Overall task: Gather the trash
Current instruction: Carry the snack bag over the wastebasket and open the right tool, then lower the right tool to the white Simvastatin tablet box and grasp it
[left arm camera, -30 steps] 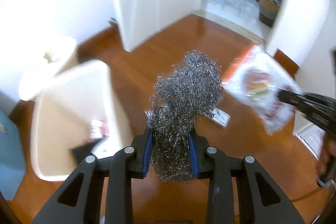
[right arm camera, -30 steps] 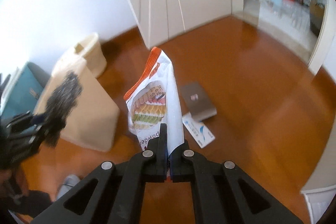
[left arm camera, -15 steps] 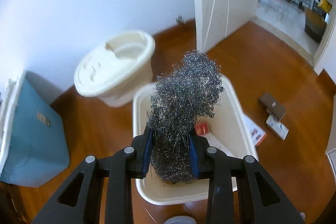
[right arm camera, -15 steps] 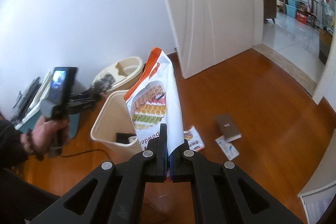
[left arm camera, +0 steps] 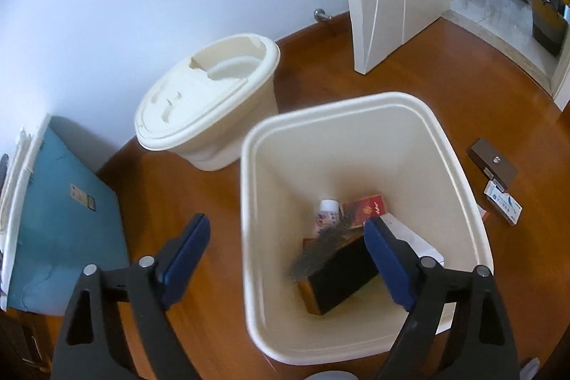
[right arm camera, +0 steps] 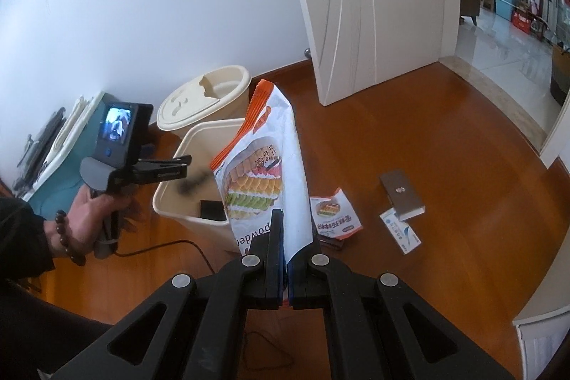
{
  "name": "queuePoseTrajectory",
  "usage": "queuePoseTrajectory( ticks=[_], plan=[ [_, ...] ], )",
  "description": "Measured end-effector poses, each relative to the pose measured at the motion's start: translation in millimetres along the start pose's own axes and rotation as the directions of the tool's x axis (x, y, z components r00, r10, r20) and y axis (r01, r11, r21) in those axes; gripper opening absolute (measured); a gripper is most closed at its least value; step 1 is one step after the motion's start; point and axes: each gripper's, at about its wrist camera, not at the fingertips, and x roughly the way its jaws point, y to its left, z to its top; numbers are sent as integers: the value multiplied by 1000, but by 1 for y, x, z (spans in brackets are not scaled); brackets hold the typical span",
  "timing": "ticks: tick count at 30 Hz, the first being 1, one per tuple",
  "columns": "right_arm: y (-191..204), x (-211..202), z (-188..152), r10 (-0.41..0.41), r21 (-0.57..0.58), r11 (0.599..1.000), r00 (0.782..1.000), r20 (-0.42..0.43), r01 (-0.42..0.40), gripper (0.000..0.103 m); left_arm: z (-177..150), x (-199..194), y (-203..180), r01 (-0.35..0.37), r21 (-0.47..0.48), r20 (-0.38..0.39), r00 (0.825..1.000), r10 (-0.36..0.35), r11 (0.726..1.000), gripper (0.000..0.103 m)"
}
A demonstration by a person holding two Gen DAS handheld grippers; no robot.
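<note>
Steel wool [left arm camera: 317, 255] now lies in the bin [left arm camera: 459, 166] on wood floor [left arm camera: 445, 59].

1. Your left gripper [left arm camera: 285, 251] points steeply downward, low in its own view; its jaws have just been opening and stand wide, nothing between them.
2. Your left hand [right arm camera: 94, 212] grips its handle at the right view's left.
3. Your right gripper [right arm camera: 285, 230] is clamped tight, bottom centre.
</note>
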Motion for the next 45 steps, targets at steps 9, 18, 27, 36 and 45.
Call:
queuePoseTrajectory(
  ticks=[9,18,27,36,45],
  plan=[
    [29,31,36,-13,-9,1000,1000,12,13,1,-5,-24,32,34,-41,19,999,-33,999,89],
    [88,151,72,67,74,995,996,-67,-62,1,-26,-51,127,75,-257,41,997,-66,963,89],
    [121,239,66,4,83,996,974,-225,15,92,-38,-55,158,104,-294,51,994,-93,950,89],
    [65,90,111,-167,-80,985,972,-168,155,93,-13,-102,143,267,-194,70,964,-258,944,89],
    [-64,71,34,-361,-213,921,919,-157,326,98,10,-128,21,338,65,89,935,-342,939,89]
  ],
)
